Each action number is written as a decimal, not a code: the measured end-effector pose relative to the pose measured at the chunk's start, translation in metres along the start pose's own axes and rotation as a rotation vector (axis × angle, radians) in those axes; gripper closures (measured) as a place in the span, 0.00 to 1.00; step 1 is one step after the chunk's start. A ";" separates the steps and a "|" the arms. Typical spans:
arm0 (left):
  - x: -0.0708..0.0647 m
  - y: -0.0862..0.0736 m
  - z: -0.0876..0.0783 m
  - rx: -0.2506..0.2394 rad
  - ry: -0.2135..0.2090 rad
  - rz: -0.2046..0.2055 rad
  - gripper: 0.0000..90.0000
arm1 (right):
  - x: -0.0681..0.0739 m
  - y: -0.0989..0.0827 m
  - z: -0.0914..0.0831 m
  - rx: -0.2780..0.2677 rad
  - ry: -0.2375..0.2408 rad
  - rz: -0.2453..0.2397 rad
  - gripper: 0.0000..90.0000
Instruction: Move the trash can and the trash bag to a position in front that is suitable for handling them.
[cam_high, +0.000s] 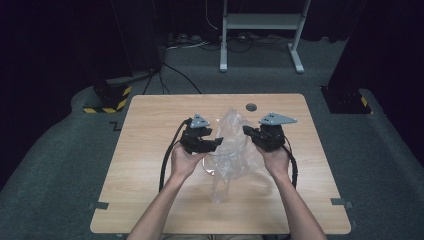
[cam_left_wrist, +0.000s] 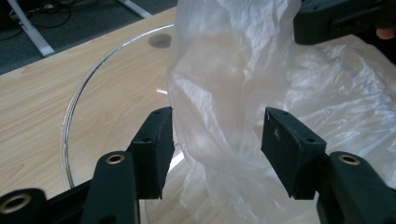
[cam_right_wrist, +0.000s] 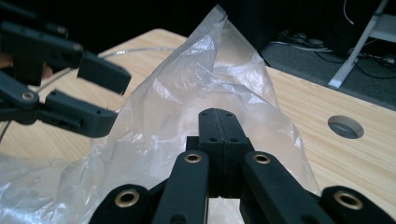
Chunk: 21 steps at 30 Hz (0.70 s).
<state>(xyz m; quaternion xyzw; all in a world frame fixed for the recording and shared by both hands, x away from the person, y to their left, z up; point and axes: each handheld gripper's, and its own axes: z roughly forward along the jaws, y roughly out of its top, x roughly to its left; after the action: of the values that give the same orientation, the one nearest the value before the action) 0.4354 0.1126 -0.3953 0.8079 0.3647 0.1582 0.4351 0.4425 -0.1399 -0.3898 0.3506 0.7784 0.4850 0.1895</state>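
A crumpled clear plastic bag (cam_high: 231, 150) stands up at the middle of the wooden table (cam_high: 150, 165), between both grippers. My left gripper (cam_high: 217, 142) is at the bag's left side. Its jaws stand open in the left gripper view (cam_left_wrist: 217, 140), with a fold of the bag (cam_left_wrist: 219, 93) hanging between the pads. My right gripper (cam_high: 246, 131) is at the bag's right side. Its jaws are closed tight together (cam_right_wrist: 218, 126) on the bag's film (cam_right_wrist: 187, 93). A clear glass bowl's rim (cam_left_wrist: 70, 116) curves under the bag.
A round cable hole (cam_high: 250, 107) sits in the table near its far edge. Beyond the table stand a white metal frame (cam_high: 260, 30), floor cables and a black base with yellow stripes (cam_high: 107, 97). Grey carpet surrounds the table.
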 end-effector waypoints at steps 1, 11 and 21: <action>0.000 0.000 0.000 -0.003 -0.001 0.003 0.48 | 0.002 0.001 0.001 0.008 -0.002 -0.016 1.00; -0.007 0.002 -0.001 -0.030 -0.035 0.013 0.40 | 0.034 0.017 0.018 0.102 0.064 -0.155 1.00; -0.008 0.001 0.002 0.001 -0.009 0.028 0.45 | 0.036 0.018 0.023 0.111 0.089 -0.129 0.86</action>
<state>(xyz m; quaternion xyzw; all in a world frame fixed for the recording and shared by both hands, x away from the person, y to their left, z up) 0.4313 0.1051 -0.3949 0.8139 0.3517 0.1604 0.4338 0.4386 -0.0946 -0.3828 0.2880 0.8327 0.4429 0.1659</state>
